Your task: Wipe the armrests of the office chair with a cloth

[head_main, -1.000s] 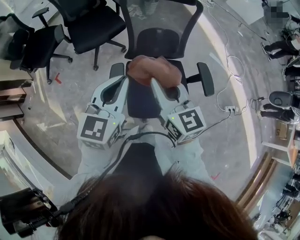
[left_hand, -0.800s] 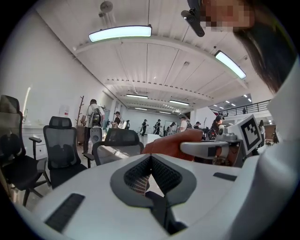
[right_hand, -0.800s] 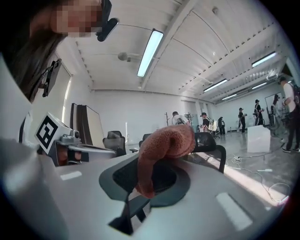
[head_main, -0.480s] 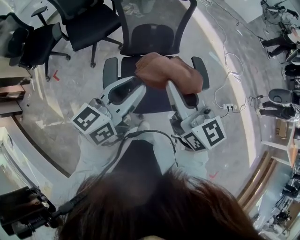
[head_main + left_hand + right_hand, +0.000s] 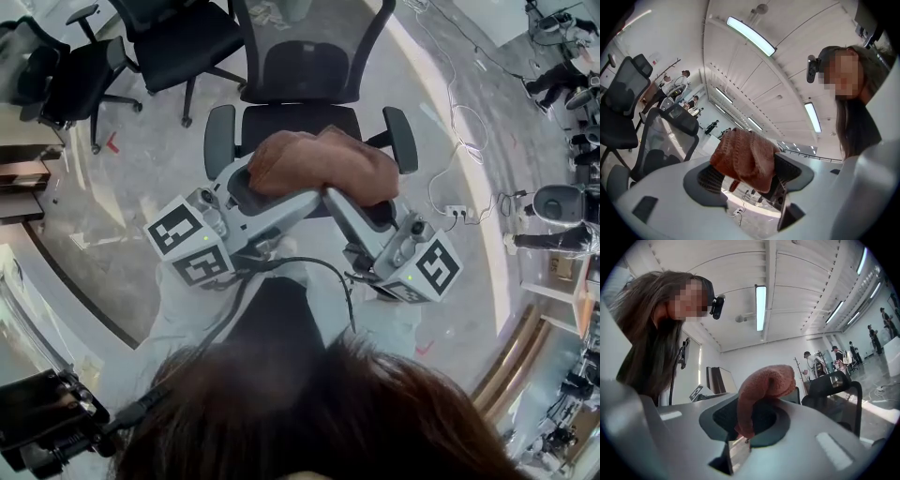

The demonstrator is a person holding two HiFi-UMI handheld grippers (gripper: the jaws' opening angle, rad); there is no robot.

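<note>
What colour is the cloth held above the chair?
The cloth is reddish-brown with a knitted-looking texture, and it shows best in the left gripper view.

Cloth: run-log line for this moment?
cloth: above chair | left gripper: jaws just opened, cloth between | right gripper: jaws shut on cloth

The pale, glossy stone floor [image 5: 141,197] carries a black office chair [image 5: 291,120] standing near its middle, with a mesh back and two padded armrests. Toward the floor's far left corner stand two more black chairs [image 5: 178,52] on castor bases, and a small red mark [image 5: 112,142] lies just in front of them. Along the right side a white cable [image 5: 457,122] trails across the floor to a white power strip [image 5: 457,212]. A grey chair [image 5: 561,202] stands close to the right edge.
</note>
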